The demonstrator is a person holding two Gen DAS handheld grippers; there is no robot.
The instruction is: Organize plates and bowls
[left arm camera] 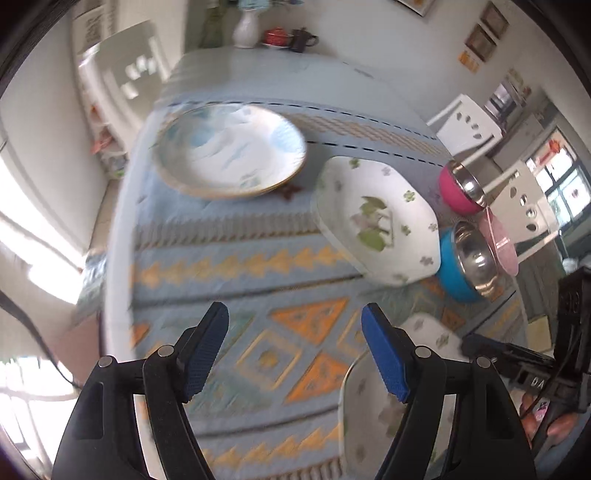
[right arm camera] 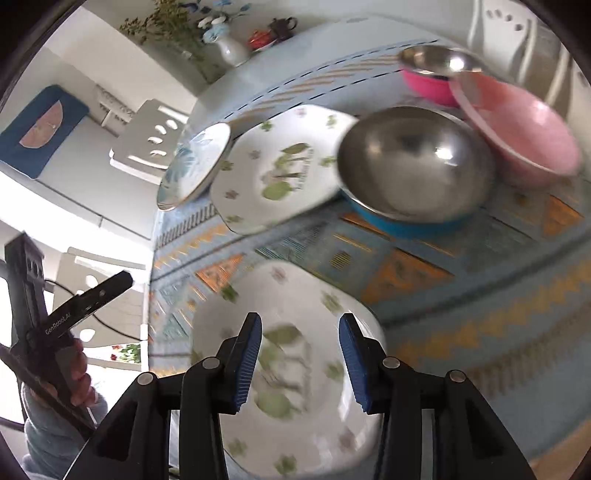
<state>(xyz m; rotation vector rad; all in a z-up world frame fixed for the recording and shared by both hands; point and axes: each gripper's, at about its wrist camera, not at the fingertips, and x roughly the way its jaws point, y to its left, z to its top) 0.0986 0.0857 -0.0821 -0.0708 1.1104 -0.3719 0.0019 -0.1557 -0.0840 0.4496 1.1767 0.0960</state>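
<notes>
My left gripper (left arm camera: 294,321) is open and empty above the patterned tablecloth (left arm camera: 240,266). Ahead of it lie a round blue-and-white plate (left arm camera: 231,149) and a square white floral plate (left arm camera: 380,218). A second square floral plate (left arm camera: 373,402) lies near, to its right. My right gripper (right arm camera: 300,332) is open above that near square plate (right arm camera: 295,369), not touching it. Beyond it are the other square plate (right arm camera: 280,170), the round plate (right arm camera: 194,166), a blue steel-lined bowl (right arm camera: 413,170), a pink plastic bowl (right arm camera: 517,129) and a magenta steel-lined bowl (right arm camera: 432,74).
A white vase (left arm camera: 245,31), a red pot and a dark teapot (left arm camera: 303,38) stand at the table's far end. White chairs (left arm camera: 469,122) stand along the right side. The blue bowl (left arm camera: 465,262) and magenta bowl (left arm camera: 461,188) sit near the right table edge.
</notes>
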